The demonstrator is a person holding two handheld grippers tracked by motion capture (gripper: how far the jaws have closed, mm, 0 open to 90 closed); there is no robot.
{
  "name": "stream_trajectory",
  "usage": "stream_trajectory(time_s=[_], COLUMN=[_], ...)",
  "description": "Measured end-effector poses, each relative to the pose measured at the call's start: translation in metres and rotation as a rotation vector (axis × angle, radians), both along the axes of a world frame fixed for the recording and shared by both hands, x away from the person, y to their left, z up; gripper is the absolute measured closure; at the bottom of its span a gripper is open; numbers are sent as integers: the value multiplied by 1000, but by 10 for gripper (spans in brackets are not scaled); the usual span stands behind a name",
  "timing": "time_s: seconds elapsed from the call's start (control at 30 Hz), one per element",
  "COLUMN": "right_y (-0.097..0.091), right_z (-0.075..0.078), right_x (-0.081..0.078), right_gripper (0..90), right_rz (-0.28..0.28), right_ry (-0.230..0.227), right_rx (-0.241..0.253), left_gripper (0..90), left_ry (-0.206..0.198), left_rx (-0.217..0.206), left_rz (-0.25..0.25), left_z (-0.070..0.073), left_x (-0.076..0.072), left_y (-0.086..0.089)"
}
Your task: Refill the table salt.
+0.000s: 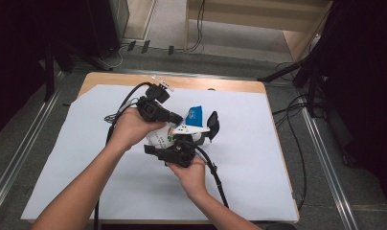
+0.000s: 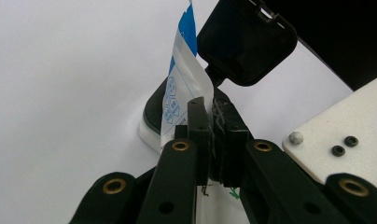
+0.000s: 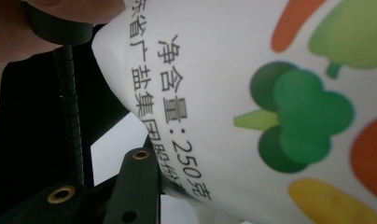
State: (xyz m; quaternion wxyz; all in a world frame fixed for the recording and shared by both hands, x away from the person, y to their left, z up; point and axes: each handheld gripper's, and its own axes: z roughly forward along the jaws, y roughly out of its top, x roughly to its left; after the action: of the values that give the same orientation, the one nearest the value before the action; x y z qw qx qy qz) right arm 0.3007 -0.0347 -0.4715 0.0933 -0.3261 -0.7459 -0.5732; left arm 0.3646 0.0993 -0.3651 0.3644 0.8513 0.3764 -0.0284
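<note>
A white pouch (image 1: 159, 137) with a blue top (image 1: 194, 115) and printed vegetables hangs between both grippers above the white sheet. My left gripper (image 1: 181, 118) is shut on the pouch's edge (image 2: 182, 88); in the left gripper view its jaws pinch the film just below the blue band. From below, my right gripper (image 1: 171, 140) is shut on the pouch's lower part. In the right gripper view the printed pouch (image 3: 252, 93) presses against the one jaw that shows, and it hides the other. A small container (image 2: 149, 126) with an open black lid (image 2: 245, 42) stands behind the pouch.
The white sheet (image 1: 258, 158) covers most of a wooden table (image 1: 215, 85). Black cables (image 1: 215, 175) trail from both grippers across the sheet. Dark stands and floor cables lie beyond the table's right edge.
</note>
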Motion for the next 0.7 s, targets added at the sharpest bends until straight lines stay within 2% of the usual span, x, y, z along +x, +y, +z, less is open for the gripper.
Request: stream_trajectory(time_s=[0.17,0.4,0.7], right_y=[0,0,-2], right_z=[0,-1,-1], right_x=[0,-1,1], right_gripper=[669,671,671], right_rz=[-1,8,10], right_ry=[5,-12,8], right_rx=[1,9,17], left_gripper=[872,873,874], left_ry=[2,-17,-9], left_rx=[1,21,22], left_rz=[-2,-11,-8], left_z=[0,2,0], left_x=[0,-3,0], left_y=[0,-1,-4])
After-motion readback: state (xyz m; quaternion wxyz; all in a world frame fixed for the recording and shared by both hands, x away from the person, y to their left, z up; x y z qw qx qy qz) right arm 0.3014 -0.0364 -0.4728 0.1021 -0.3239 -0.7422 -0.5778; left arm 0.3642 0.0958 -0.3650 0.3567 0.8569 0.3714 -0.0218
